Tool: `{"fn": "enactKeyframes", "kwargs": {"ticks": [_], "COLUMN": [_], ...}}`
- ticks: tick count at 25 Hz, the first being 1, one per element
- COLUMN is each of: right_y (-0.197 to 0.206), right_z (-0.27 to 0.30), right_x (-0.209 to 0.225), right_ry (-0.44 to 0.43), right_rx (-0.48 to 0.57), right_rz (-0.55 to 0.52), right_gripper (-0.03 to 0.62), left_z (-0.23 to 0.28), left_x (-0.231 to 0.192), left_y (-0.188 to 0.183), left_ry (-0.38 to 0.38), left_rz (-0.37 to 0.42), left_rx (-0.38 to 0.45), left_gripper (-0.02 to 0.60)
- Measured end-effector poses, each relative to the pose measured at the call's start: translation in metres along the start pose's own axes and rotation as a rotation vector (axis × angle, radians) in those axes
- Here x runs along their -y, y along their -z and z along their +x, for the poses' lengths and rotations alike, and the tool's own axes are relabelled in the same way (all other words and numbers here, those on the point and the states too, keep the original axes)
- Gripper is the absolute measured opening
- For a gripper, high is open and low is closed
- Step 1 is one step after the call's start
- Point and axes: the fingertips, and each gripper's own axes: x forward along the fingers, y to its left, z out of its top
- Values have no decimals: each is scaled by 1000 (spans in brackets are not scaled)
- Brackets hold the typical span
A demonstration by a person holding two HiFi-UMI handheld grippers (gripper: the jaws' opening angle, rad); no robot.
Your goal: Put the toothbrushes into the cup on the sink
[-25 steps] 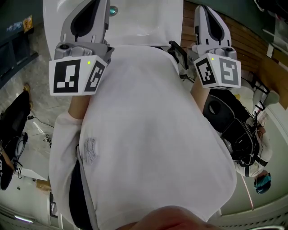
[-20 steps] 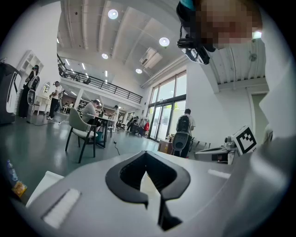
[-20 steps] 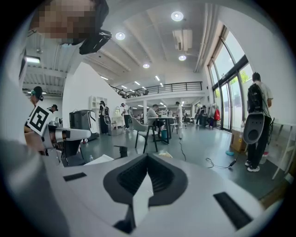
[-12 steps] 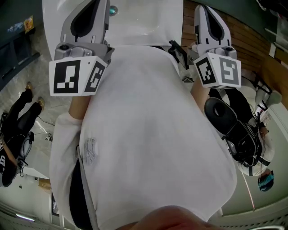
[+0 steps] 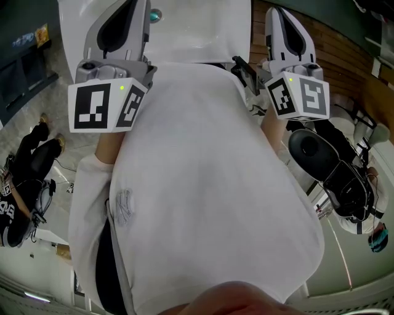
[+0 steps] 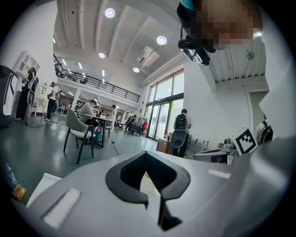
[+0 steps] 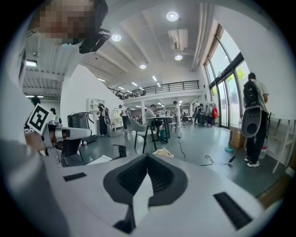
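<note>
The person's white cotton shirt (image 5: 203, 184) is filling most of the head view, and its bulk is covering the near edge of the white glossy sink (image 5: 203, 24) at the top. Both claws are pointing toward that sink, one on each side of the chest, each carrying its black-and-white marker cube (image 5: 104, 104). The toothbrushes and the cup are not showing in any view.

The left claw (image 6: 145, 152) is resting with its black ribbed jaws together and nothing between them. The right claw (image 7: 147, 154) is pressed together in the same way and is carrying nothing. A small teal round piece (image 5: 154, 13) is lying on the sink just beside the left claw (what it is I cannot tell).

Around them, a person in dark clothes (image 5: 28, 184) is standing on the pale floor at the left. Another person wearing a black backpack (image 5: 326, 166) is standing at the right, near brown wooden boards (image 5: 332, 55).
</note>
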Motion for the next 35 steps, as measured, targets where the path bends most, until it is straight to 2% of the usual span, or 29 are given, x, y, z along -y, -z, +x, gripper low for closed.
{"fn": "enactKeyframes", "kwargs": {"ticks": [13, 19, 26, 35], "right_y": [-2, 2, 7, 10], "right_z": [-6, -15, -13, -62], "right_x": [-2, -6, -13, 20], "right_ry": [8, -33, -78, -79], "right_rx": [1, 29, 50, 48], "right_rz": [-5, -23, -33, -40], "right_gripper": [11, 11, 11, 11], "left_z": [-5, -20, -37, -40], "left_x": [4, 15, 5, 67], "left_y": [-6, -4, 1, 5], "left_ry": [4, -46, -121, -110], "left_rz": [-2, 5, 12, -3], "left_rx": [17, 41, 48, 59], "left_gripper": [0, 0, 0, 0]}}
